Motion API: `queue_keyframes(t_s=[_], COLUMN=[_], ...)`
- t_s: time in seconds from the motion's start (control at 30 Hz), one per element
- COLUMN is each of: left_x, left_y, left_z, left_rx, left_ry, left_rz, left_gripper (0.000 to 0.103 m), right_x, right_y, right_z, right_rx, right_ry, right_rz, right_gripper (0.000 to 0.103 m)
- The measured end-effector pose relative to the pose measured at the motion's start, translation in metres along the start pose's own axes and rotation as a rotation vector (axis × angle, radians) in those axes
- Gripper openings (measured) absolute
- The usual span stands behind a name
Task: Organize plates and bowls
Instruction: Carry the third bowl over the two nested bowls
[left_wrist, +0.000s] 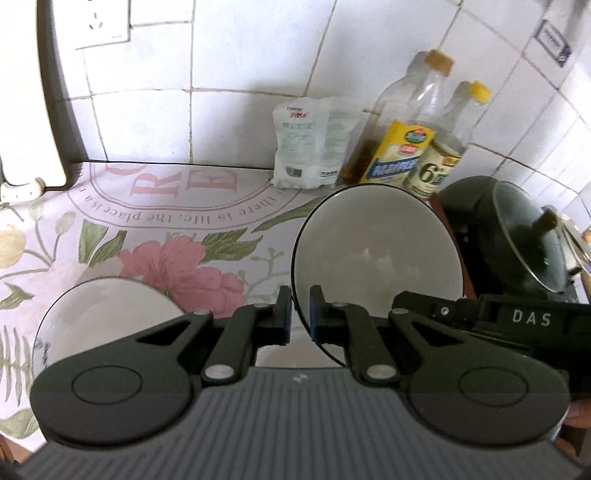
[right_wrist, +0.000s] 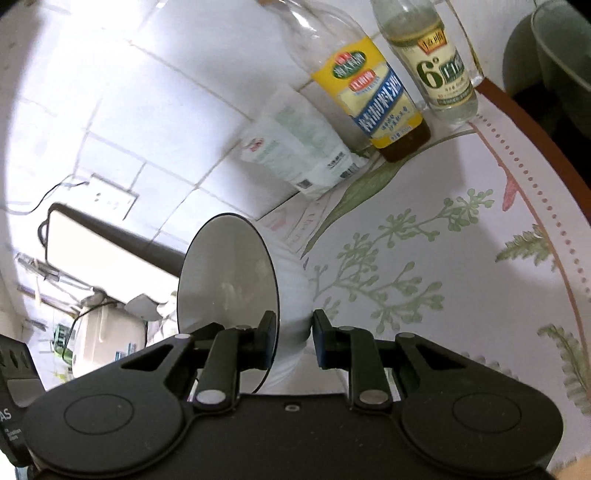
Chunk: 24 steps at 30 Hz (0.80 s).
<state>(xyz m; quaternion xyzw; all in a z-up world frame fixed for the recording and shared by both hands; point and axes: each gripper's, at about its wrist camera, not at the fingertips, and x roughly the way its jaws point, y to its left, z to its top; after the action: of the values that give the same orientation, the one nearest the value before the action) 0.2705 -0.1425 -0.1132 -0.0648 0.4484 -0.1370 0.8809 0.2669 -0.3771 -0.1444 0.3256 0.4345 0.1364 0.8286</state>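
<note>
A: White wall tiles (left_wrist: 240, 48) stand behind a flowered tablecloth (left_wrist: 177, 258), and we see a white pouch (left_wrist: 314, 144) leaning there beside two bottles, one yellow-labelled (left_wrist: 397, 147) and one marked with a 6 (left_wrist: 439, 162).

B: We agree. Off to the right sits a dark pot with a glass lid (left_wrist: 524, 236).

A: What do we make of the left gripper (left_wrist: 299, 317)?

B: Its jaws are pinched nearly together on the rim of a white bowl (left_wrist: 376, 254) with a dark edge, which is tilted up on its side above the cloth.

A: And the right gripper (right_wrist: 293, 339)?

B: We see it clamped on that bowl's wall, one pad inside, the other on the white outside. Its body shows in the left view, just right of the bowl.

A: A second white dish (left_wrist: 107, 314) lies flat on the cloth at lower left, apart from both grippers.
</note>
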Motion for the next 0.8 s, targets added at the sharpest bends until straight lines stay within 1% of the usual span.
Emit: queue_keyframes(t_s=[0.2, 0.37, 0.6, 0.8], left_x=[-0.037, -0.05, -0.047, -0.027], left_y=[0.001, 0.004, 0.023, 0.037], left_z=[-0.019, -0.037, -0.059, -0.072], left_rx=[-0.003, 0.019, -0.043, -0.109], left_ry=[-0.031, -0.046, -0.026, 0.012], left_rz=[-0.022, -0.022, -0.047, -0.056], left_gripper=[0.008, 0.008, 0.008, 0.008], right_x=[-0.029, -0.039, -0.036, -0.023], right_y=[0.016, 0.028, 0.028, 0.028], right_z=[-0.026, -0.047, -0.067, -0.077], right_rx=[-0.043, -0.096, -0.122, -0.154], right_ry=[-0.022, -0.046, -0.034, -0.032], right_rz=[0.002, -0.024, -0.046, -0.093], right_gripper=[0.025, 0.025, 0.026, 0.026])
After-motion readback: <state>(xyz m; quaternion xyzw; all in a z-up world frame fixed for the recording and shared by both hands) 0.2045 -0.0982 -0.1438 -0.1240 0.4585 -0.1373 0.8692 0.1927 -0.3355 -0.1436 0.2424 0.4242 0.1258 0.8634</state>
